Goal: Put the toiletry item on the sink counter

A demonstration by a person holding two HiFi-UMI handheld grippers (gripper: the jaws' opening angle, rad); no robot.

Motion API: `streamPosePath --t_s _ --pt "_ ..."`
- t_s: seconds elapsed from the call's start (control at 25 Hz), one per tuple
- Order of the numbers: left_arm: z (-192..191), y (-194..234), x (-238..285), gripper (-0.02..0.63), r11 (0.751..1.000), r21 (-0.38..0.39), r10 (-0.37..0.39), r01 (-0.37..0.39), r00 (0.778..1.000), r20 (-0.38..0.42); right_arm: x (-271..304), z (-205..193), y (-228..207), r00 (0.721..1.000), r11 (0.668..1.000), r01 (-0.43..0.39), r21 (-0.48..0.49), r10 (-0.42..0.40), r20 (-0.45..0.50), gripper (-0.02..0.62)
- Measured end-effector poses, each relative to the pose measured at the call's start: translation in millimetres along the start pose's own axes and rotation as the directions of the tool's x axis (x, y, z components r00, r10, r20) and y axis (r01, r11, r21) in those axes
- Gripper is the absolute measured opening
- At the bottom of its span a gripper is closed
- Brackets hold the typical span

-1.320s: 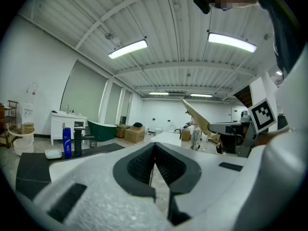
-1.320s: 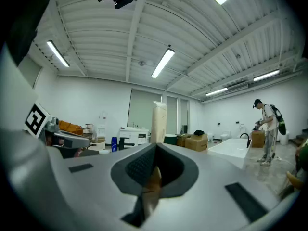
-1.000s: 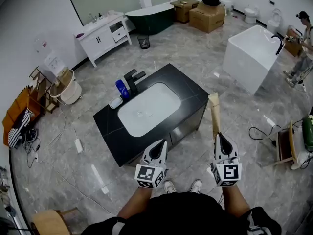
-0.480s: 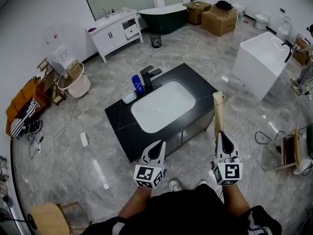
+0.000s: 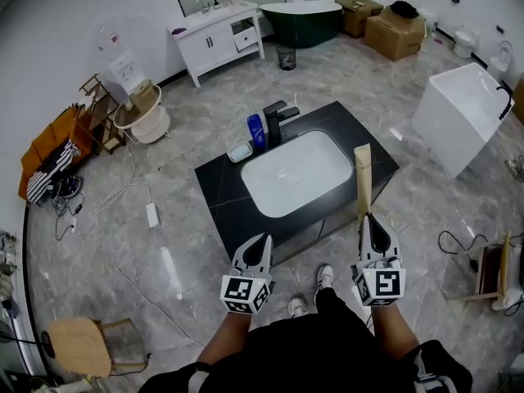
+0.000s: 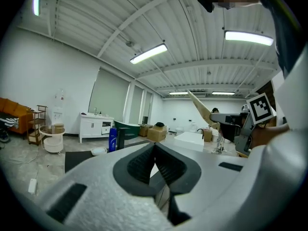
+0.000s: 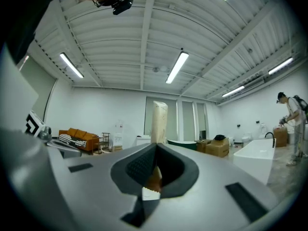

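The toiletry item is a long tan tube point(image 5: 361, 178) that stands upright out of my right gripper point(image 5: 368, 218), whose jaws are shut on its lower end. In the right gripper view the tube point(image 7: 159, 121) rises between the pads. My left gripper point(image 5: 264, 240) is shut with nothing in it, level with the right one. Both hang just in front of the black sink counter point(image 5: 221, 188), which has a white basin point(image 5: 295, 173), a black faucet point(image 5: 277, 121), a blue bottle point(image 5: 256, 129) and a soap dish point(image 5: 240, 152).
A white vanity cabinet point(image 5: 217, 31) and a dark green bathtub point(image 5: 315, 15) stand at the back. Cardboard boxes point(image 5: 397, 31) and a white bathtub point(image 5: 467, 113) are on the right. Cables point(image 5: 123, 211) lie on the floor at left, and a wooden stool point(image 5: 78, 342) stands at lower left.
The person has stepped closer to the counter and the view has swung, so the counter sits nearer the feet. Both grippers keep the same pose, with the tube still held.
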State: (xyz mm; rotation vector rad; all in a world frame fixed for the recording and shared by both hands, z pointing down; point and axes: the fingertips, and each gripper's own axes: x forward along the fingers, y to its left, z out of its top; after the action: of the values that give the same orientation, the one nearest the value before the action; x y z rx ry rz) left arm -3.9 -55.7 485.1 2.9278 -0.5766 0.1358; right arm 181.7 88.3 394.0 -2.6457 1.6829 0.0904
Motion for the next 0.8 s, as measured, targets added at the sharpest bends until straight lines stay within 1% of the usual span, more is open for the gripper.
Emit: streamPosePath --t_s 0.12,0.28,0.4,0.6,0.8 --pt "2 16 2 0.009 0.999 0.005 0.041 -0.041 0.999 0.008 24 -2 9 0.999 0.999 -0.035 0.022 0.034 0.014 0.008" --pt "5 41 10 0.009 0.995 0.017 0.103 -0.103 0.995 0.014 60 -14 19 0.994 0.994 -0.106 -0.003 0.106 0.008 0.008" --pt "10 59 18 0.009 0.988 0.024 0.149 -0.15 0.989 0.02 91 -14 25 0.989 0.989 -0.145 0.024 0.145 0.021 0.008" --pt "15 83 31 0.009 0.973 0.021 0.231 -0.232 0.972 0.032 138 -14 34 0.972 0.972 -0.235 0.029 0.234 0.031 0.008" --pt "12 94 45 0.009 0.954 0.016 0.299 -0.3 0.954 0.031 175 -26 37 0.95 0.95 -0.311 0.039 0.309 0.03 0.008"
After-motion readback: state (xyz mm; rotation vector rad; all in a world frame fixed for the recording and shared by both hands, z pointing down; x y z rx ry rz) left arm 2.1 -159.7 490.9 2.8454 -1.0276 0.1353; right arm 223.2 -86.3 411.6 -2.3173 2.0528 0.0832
